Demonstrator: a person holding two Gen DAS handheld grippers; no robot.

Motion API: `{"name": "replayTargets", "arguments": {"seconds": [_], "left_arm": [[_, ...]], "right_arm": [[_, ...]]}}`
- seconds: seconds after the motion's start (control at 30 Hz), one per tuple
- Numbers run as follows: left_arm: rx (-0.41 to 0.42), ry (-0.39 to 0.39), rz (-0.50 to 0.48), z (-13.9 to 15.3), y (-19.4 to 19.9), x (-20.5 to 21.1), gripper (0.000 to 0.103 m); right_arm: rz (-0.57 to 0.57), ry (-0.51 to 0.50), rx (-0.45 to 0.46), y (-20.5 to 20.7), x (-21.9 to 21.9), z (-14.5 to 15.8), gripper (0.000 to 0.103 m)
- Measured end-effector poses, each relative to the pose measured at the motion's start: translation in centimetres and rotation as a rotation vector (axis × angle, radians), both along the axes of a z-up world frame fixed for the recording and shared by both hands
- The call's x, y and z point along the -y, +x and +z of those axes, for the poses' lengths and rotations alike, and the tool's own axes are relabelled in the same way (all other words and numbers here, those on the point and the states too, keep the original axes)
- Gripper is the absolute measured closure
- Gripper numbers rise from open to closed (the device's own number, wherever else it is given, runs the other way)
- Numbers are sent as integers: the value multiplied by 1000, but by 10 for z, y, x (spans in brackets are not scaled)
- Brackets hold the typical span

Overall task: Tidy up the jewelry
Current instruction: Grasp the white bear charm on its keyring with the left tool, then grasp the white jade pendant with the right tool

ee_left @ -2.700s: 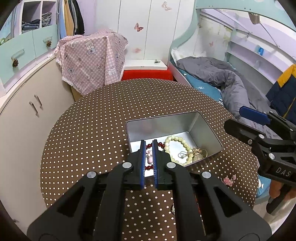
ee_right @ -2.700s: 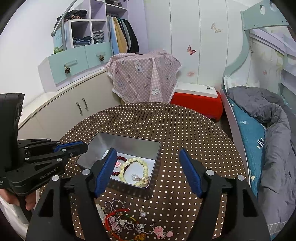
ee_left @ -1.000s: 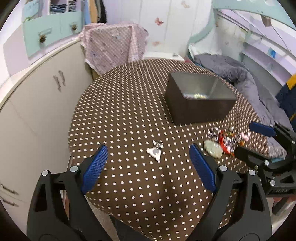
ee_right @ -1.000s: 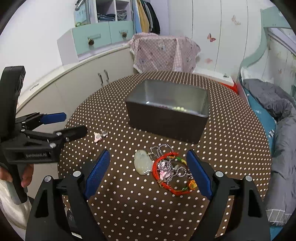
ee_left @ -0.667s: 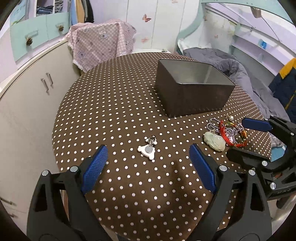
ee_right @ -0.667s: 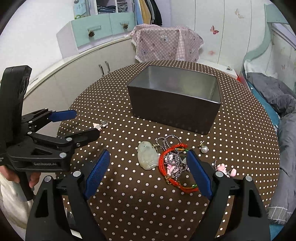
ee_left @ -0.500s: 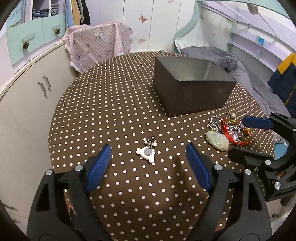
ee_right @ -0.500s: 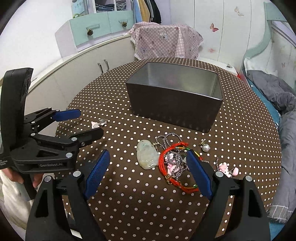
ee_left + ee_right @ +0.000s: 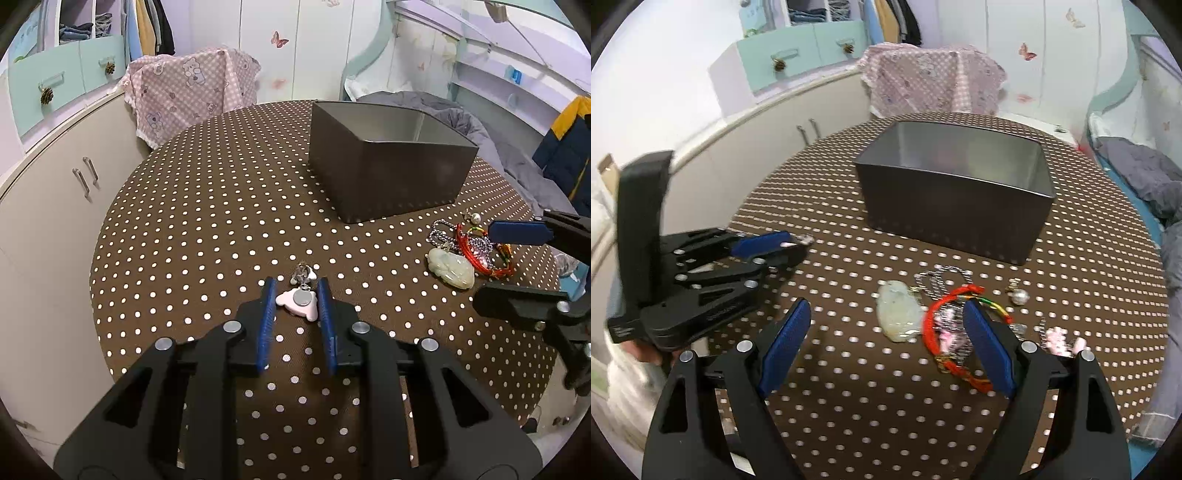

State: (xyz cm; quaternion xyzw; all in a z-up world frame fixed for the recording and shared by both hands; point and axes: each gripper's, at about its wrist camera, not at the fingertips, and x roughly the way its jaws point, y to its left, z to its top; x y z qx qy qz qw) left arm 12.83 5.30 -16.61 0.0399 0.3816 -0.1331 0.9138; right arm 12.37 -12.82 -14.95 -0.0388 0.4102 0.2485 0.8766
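Observation:
My left gripper (image 9: pixel 297 293) has closed around a pale pink charm (image 9: pixel 300 300) with a round metal disc, which lies on the dotted tablecloth; its blue fingers (image 9: pixel 266 310) touch both sides. In the right wrist view the left gripper (image 9: pixel 792 243) is at the left. My right gripper (image 9: pixel 886 332) is open above a pale green jade pendant (image 9: pixel 898 314), a red cord bracelet (image 9: pixel 945 325) and a silver chain (image 9: pixel 936 278). The grey metal box (image 9: pixel 388 173) stands beyond; it also shows in the right wrist view (image 9: pixel 956 192).
A pearl earring (image 9: pixel 1018 295) and a pink flower piece (image 9: pixel 1060 338) lie right of the bracelet. The round table's edge (image 9: pixel 99 236) drops off at the left beside white cabinets (image 9: pixel 48 206). A bed (image 9: pixel 1145 173) is at the right.
My left gripper has moved from the box to the table's front, gone down and closed from wide open onto the pink charm. My right gripper has lowered toward the jewelry pile, still open.

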Motion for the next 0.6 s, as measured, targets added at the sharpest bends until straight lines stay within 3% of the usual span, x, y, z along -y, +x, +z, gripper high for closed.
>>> {"name": "replayTargets", "arguments": {"seconds": [0.1,0.17,0.23,0.6], "left_arm": [[3,-1,1,0,-1,0,81],[2,-6,6,0,-3,-1,80],[2,-12,9,0,-4,-2,80],[6,-23,14,0,-5,-2,80]], "right_arm": [[34,29,3,0,-2,1,32],[42,38,-11,4,-3,-2,47],[39,35,-33,9,-5,-8,55],[21,-94,3,13,-6,-24,73]]}}
